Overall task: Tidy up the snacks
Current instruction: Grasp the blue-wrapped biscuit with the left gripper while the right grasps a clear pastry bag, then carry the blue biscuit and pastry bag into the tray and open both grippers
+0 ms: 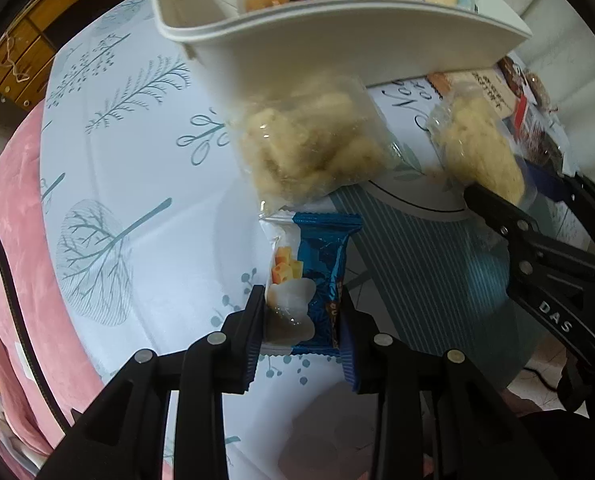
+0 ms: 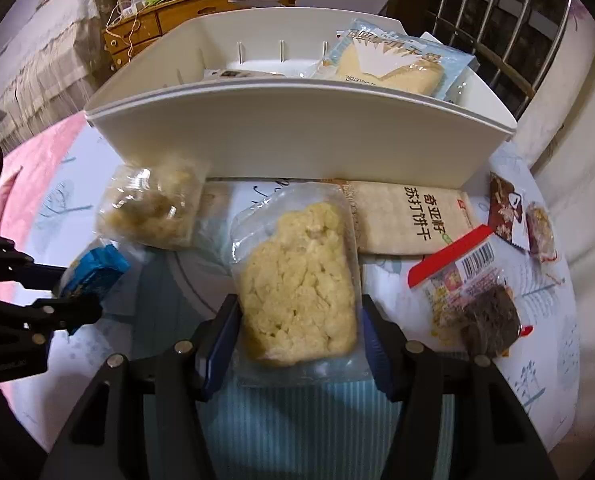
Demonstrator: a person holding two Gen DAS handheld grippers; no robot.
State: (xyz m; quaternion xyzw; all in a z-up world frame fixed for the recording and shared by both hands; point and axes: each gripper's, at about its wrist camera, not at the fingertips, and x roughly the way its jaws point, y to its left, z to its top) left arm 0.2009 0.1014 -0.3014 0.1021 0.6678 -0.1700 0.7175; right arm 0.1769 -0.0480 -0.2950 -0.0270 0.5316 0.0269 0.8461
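2 snack packets, blue packet (image 1: pixel 317 276) clamped in left hand-held gripper (image 1: pixel 303 312)

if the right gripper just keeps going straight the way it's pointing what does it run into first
Most likely the clear pack of pale yellow snack, which already lies between the right gripper's fingers. Past it sits the beige cracker packet, then the white bin's front wall. Depth is hard to judge through the fisheye.

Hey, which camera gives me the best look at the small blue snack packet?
The left wrist view. There the blue snack packet fills the centre, its front print legible, pinched between the left gripper pads. The right wrist view shows it only small at the left edge, seen side-on and partly hidden by that gripper's fingers.
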